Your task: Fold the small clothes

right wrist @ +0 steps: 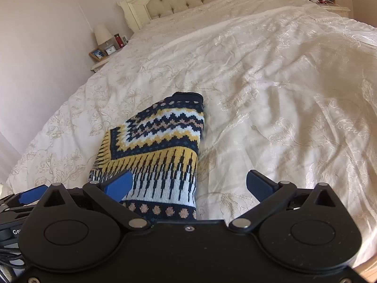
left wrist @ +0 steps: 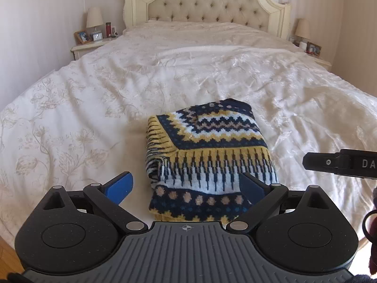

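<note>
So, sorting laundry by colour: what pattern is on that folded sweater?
Navy, yellow and white zigzag knit sweater with dotted bands; clearest in the left wrist view.

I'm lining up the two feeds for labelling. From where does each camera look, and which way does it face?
Left wrist: sits behind the open left tongs, low at the bed's foot, facing the headboard squarely; folded knit lies between its fingers, right tongs enter at the right edge.
Right wrist: sits behind the open right tongs, tilted, facing up the bedspread; knit lies left of centre, left tongs at far left.
Shared: knit, bedspread, headboard, lamp nightstand.
</note>
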